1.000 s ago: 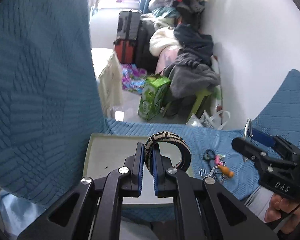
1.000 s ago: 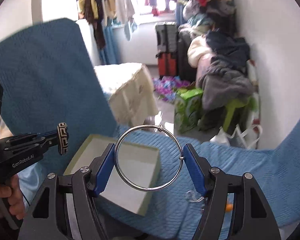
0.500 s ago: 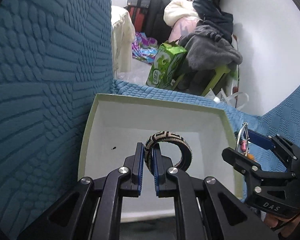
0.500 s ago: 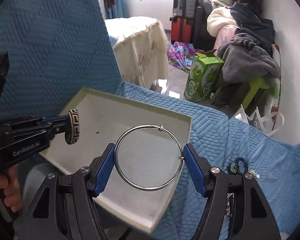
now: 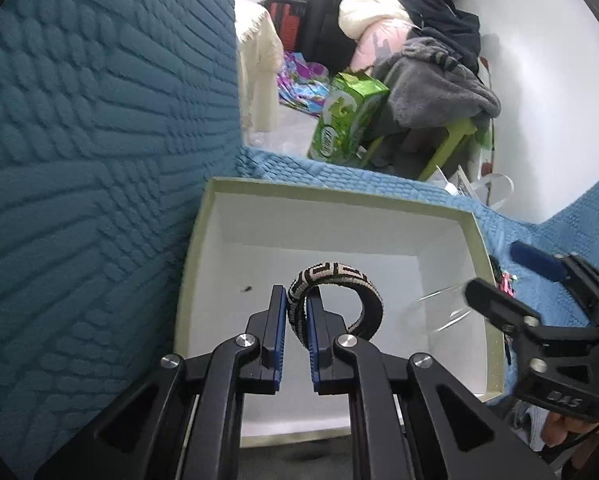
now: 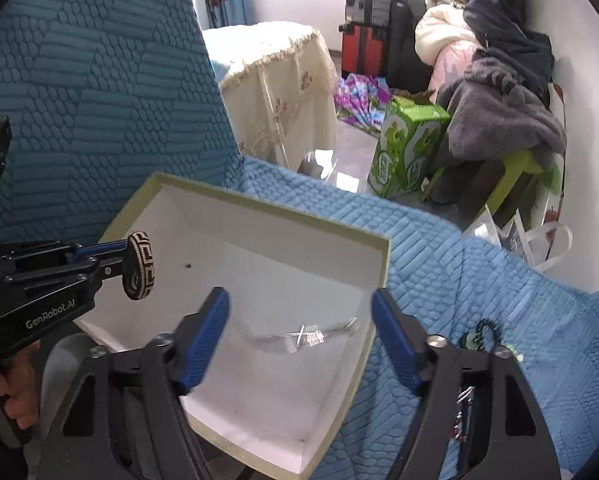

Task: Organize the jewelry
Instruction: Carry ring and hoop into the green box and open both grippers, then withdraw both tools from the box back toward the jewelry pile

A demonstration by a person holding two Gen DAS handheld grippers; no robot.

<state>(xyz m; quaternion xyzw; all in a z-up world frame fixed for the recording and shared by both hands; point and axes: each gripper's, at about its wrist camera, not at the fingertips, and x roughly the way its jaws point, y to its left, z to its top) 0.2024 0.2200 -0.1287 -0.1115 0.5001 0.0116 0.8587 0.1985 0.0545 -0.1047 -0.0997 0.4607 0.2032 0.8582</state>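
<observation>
A white box with a pale green rim (image 5: 339,196) (image 6: 259,200) lies on the blue quilted cover. Above its floor my left gripper (image 5: 296,300) (image 6: 123,256) holds a black-and-cream patterned bangle (image 5: 335,276) (image 6: 139,266). Its jaws are opening, and the bangle still hangs sharp and unmoved between the pads. My right gripper (image 6: 299,300) (image 5: 495,268) is over the box's right side, its jaws opening wide. The thin silver ring (image 6: 299,336) (image 5: 439,312) has left them and shows as a blur low in the box.
More jewelry lies on the blue cover (image 6: 499,280) right of the box: a dark beaded piece (image 6: 483,332) and pink bits (image 5: 505,280). The cover's upright back (image 5: 99,140) stands left. Beyond are a green carton (image 6: 407,148), a clothes pile (image 6: 507,112) and a cream-draped table (image 6: 275,64).
Both grippers came down over the box. The right jaws spread and the silver ring dropped from them into the box. The left pads parted slightly around the bangle.
</observation>
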